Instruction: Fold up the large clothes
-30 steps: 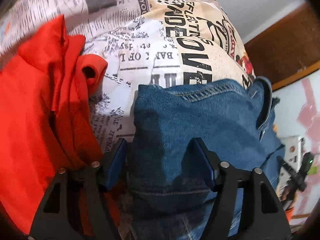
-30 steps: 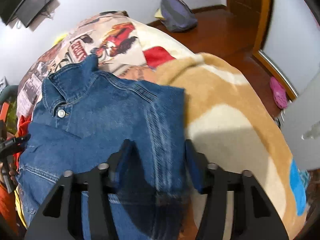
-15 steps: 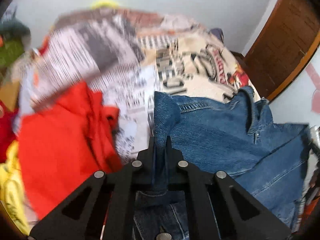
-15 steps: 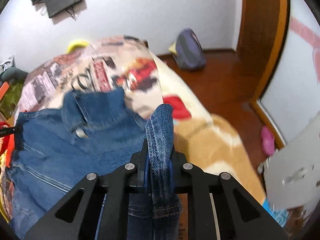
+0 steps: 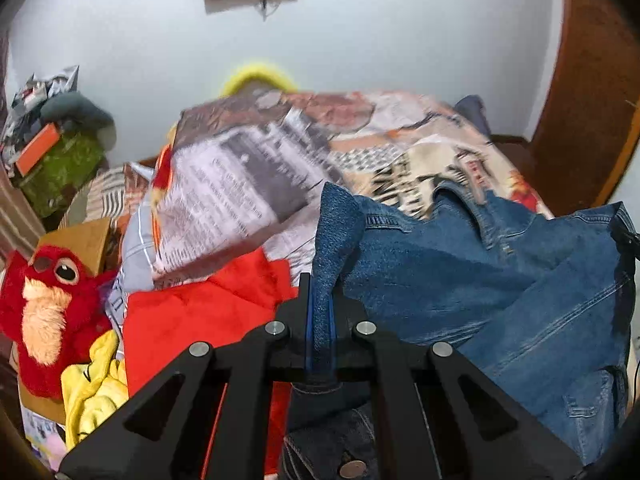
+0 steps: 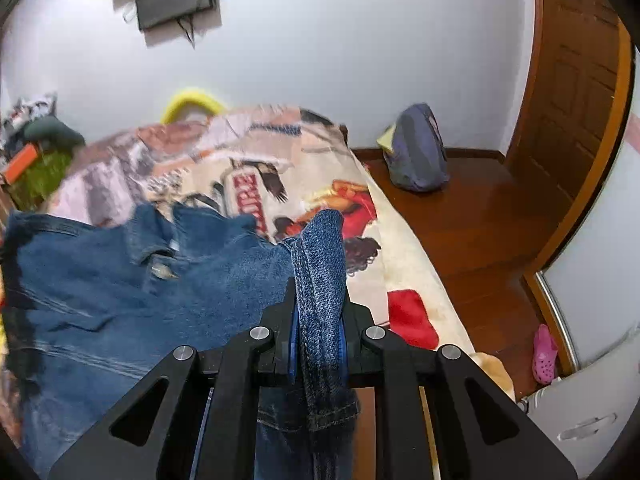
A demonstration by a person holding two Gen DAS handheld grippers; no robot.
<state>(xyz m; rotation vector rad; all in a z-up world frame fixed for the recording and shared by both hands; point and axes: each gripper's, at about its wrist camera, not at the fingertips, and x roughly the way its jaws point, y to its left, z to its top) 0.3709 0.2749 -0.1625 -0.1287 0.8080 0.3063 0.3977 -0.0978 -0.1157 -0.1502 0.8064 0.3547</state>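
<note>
A blue denim jacket (image 5: 480,280) hangs stretched between my two grippers, lifted above the bed; it also shows in the right wrist view (image 6: 120,280), with collar and a metal button facing me. My left gripper (image 5: 320,312) is shut on a fold of the jacket's left edge. My right gripper (image 6: 318,308) is shut on a fold of the jacket's right edge, which sticks up between the jaws. The lower part of the jacket hangs below both grippers, out of view.
A bed with a newspaper-print cover (image 5: 248,192) lies below. A red garment (image 5: 200,320), a yellow cloth (image 5: 92,392) and a red plush toy (image 5: 44,304) sit at the left. A backpack (image 6: 418,156) stands on the wooden floor (image 6: 480,232) by a brown door (image 6: 580,80).
Both grippers closed on the jacket's two side edges and lifted it off the bed. The views have tilted up toward the far wall.
</note>
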